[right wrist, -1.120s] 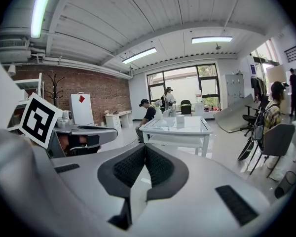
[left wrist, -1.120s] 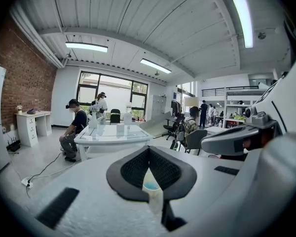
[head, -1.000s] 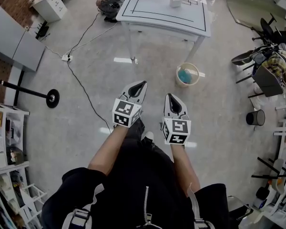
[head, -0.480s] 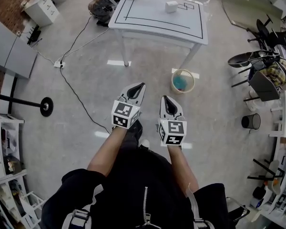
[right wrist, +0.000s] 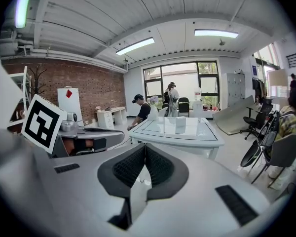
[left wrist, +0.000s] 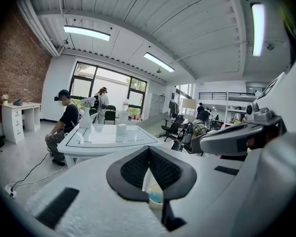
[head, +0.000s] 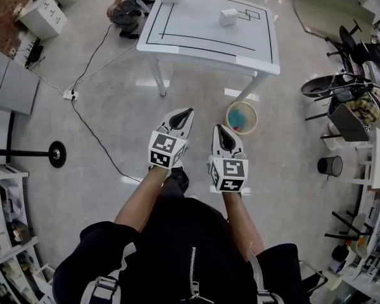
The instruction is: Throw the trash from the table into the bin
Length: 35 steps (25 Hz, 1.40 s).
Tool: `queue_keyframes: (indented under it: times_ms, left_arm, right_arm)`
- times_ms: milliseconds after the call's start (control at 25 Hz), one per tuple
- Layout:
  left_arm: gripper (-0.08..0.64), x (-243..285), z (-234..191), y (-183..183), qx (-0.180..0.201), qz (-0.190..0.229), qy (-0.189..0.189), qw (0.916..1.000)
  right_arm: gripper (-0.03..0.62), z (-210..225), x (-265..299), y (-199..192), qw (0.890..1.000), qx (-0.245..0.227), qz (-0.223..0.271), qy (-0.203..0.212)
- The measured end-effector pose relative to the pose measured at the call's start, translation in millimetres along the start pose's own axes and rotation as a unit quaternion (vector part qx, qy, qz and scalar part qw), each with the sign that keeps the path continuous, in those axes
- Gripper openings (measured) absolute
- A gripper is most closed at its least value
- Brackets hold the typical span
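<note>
White table (head: 202,24), black outline; beige bin (head: 228,114), blue inside.

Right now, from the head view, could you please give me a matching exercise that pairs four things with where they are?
Things:
1 white box
2 cream bin
3 small black bin
4 power strip

Places:
A on the floor, far right
B on the white table
C at left, on a cable
D by the table's near right leg

Pairs: 1-B; 2-D; 3-A; 4-C
</note>
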<state>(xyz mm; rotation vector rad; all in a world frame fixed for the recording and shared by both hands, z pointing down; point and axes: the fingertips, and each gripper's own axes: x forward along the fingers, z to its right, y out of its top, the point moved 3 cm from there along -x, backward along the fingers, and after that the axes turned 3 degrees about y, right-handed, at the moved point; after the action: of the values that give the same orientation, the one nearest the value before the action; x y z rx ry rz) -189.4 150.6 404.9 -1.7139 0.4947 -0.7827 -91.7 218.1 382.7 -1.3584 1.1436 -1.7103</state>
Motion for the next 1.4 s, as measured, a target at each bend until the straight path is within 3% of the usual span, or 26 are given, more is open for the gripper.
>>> queue_keyframes:
  times_ms: [520, 1000, 1400]
  left_arm:
    - [0.006, 46.5, -78.7, 23.4, 0.003, 0.004, -0.016, 0.9999]
    - [0.008, 80.3, -97.8, 33.7, 0.008, 0.004, -0.024, 0.9997]
    - [0.008, 141.4, -127.5, 49.6, 0.015, -0.006, -0.010, 0.9998]
  right_arm:
    - [0.009, -2.6, 85.2, 28.0, 1.000, 0.004, -0.007, -0.017]
    - [0.009, 15.0, 120.3, 44.3, 1.000, 0.009, -0.001, -0.022]
    - [0.009, 55.9, 181.9, 63.0, 1.000, 0.024, -0.002, -0.006]
